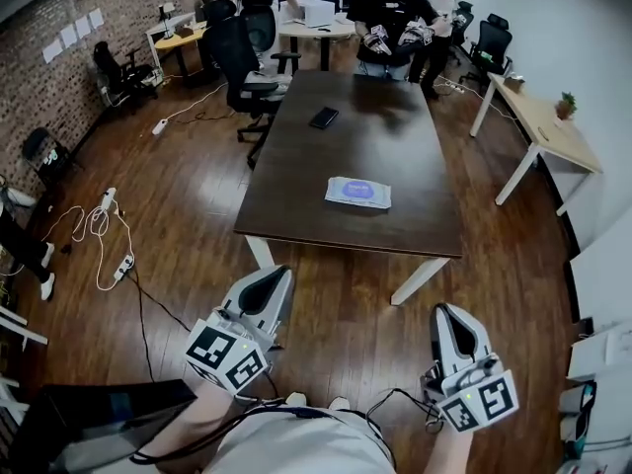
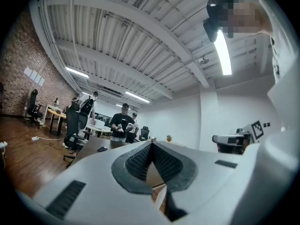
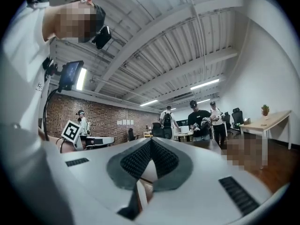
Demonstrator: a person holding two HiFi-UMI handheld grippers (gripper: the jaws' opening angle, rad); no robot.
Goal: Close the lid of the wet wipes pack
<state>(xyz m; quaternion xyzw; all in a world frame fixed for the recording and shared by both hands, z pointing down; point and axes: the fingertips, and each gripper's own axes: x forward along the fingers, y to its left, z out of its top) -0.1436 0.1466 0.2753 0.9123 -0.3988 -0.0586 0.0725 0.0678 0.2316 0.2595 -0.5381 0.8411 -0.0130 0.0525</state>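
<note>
- The left claw hangs over the wood floor, short of the near edge of the bench. Its jaws are pressed together at the tips, with nothing between them.
- The wet wipes pack lies flat on the bench close to that near edge, beyond both claws and well apart from them (whether its lid stands up cannot be made out).
- The right claw is likewise over the floor, jaws fully together and empty.
</note>
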